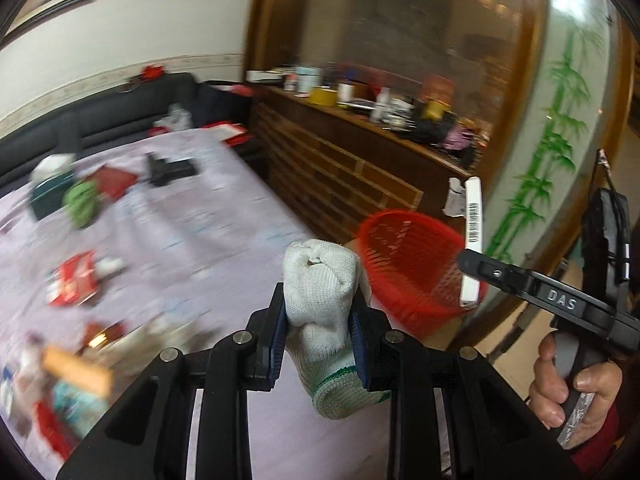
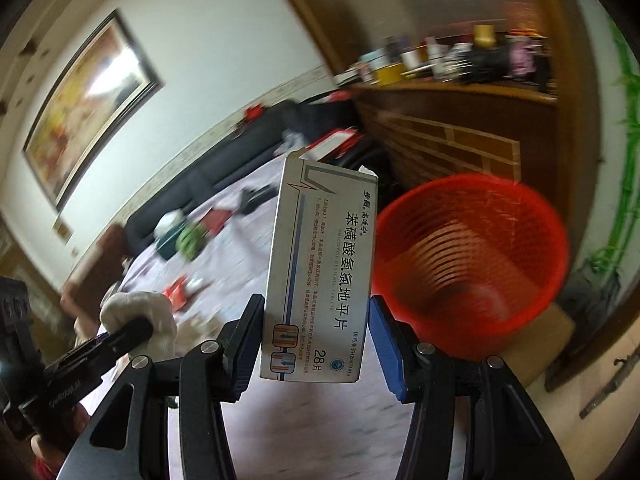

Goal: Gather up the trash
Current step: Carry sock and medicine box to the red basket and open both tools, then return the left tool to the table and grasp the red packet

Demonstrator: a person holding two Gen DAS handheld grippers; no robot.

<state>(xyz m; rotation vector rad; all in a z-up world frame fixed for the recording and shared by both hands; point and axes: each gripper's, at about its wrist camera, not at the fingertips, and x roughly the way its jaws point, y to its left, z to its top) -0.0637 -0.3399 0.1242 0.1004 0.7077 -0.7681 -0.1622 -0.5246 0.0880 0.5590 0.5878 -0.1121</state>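
Note:
My left gripper is shut on a balled-up white knitted glove with a green cuff, held above the table's near right corner. My right gripper is shut on a white medicine box with blue lines and an open top flap. The left wrist view shows that box edge-on, over the near rim of the red mesh basket. In the right wrist view the basket stands just right of the box, its inside blurred. The left gripper with the glove is at the lower left there.
A lilac-clothed table carries a red packet, a green lump, a dark green tissue box and a black object. A cluttered wooden cabinet stands behind the basket. A dark sofa lines the wall.

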